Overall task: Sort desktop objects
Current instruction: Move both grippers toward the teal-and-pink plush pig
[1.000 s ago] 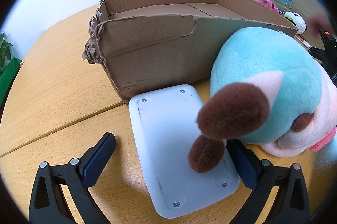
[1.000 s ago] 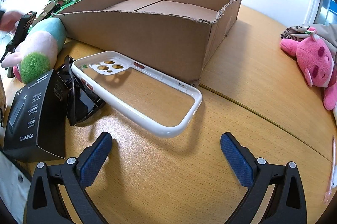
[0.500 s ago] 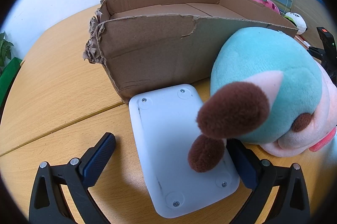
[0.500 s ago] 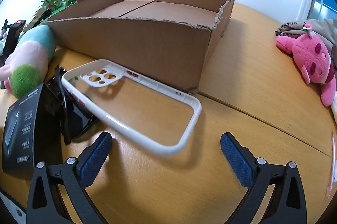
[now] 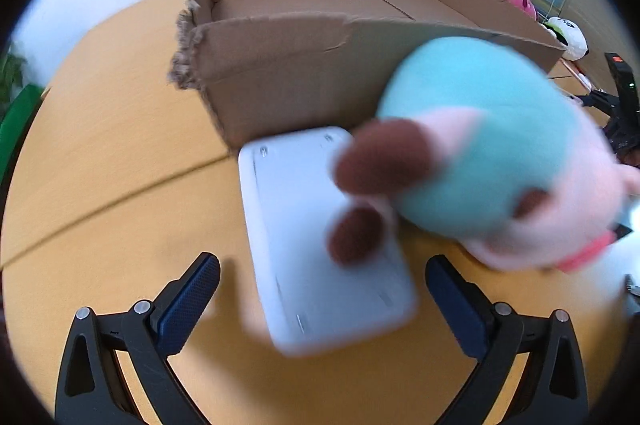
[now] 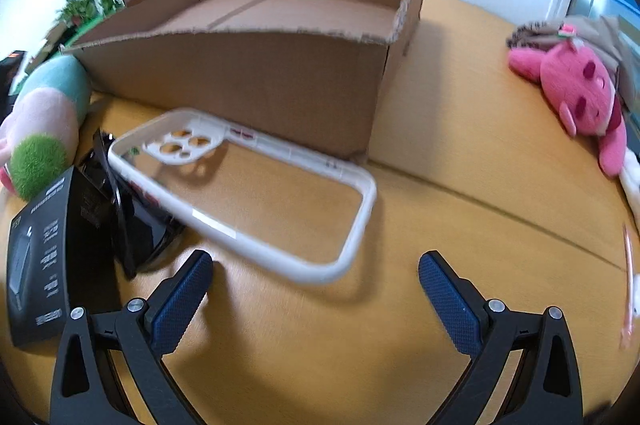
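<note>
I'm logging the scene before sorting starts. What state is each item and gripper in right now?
Left gripper: open, holding nothing.
Right gripper: open, holding nothing.
Brown cardboard box: open-topped, nothing visible inside, rim torn.
White flat plastic device: underside up, on the table.
Teal and pink plush toy: lying partly over the device.
White-rimmed clear phone case: one end propped on black sunglasses.

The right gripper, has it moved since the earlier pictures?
Yes. The right gripper has come closer to the phone case and swung left, judged against the box.
</note>
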### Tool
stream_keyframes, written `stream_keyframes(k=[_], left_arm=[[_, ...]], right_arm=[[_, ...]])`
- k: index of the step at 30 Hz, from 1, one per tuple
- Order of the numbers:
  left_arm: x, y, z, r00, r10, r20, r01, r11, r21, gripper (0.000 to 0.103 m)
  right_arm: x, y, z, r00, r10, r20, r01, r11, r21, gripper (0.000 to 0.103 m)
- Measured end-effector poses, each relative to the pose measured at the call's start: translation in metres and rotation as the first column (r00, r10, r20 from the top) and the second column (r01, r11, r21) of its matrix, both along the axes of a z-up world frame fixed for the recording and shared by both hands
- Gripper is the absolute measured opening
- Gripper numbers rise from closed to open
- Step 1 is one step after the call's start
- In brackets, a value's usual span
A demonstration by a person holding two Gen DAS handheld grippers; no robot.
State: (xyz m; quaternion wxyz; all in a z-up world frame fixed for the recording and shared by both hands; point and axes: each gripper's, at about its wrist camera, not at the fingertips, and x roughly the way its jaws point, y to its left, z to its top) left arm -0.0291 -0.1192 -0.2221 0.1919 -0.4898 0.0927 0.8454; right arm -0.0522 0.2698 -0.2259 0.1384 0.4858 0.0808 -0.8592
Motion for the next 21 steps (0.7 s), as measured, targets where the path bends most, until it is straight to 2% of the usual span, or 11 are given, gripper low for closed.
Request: stream_keyframes(k=[4,5,8,10,12,15,18,21], left_arm=[[0.037,-0.001,0.061,0.99,0.128,-0.062,-0.125,0.991,0.052,0.102],[0.046,0.001,0.079,0.984,0.161,-0.076,-0.156,0.985,0.069,0.102],[0.071,0.009,0.13,0.959,0.262,-0.106,-0.246,0.959,0.144,0.102],[0.083,0.019,0.158,0.941,0.319,-0.113,-0.294,0.935,0.198,0.102],[0.086,0.033,0.179,0.931,0.343,-0.126,-0.311,0.925,0.216,0.102],[0.09,0.071,0.21,0.918,0.338,-0.207,-0.309,0.938,0.158,0.102],[0.094,0.104,0.237,0.906,0.317,-0.28,-0.305,0.948,0.085,0.102],[0.096,0.121,0.255,0.894,0.346,-0.285,-0.328,0.938,0.111,0.102]], right_arm=[[0.018,0.0,0.005,0.984,0.073,0.162,-0.084,0.994,0.063,0.103],[0.026,0.001,0.01,0.983,0.087,0.163,-0.101,0.992,0.076,0.103],[0.055,0.013,0.043,0.99,0.103,0.099,-0.111,0.991,0.079,0.103],[0.064,0.026,0.068,0.994,0.077,0.078,-0.078,0.997,0.008,0.103],[0.069,0.038,0.097,0.999,0.035,0.036,-0.033,0.998,-0.05,0.103],[0.063,0.032,0.136,0.999,0.017,-0.028,-0.018,0.999,-0.045,0.103],[0.059,-0.002,0.18,0.987,0.08,-0.143,-0.079,0.997,0.011,0.103],[0.056,-0.027,0.221,0.958,0.143,-0.247,-0.14,0.99,0.028,0.103]])
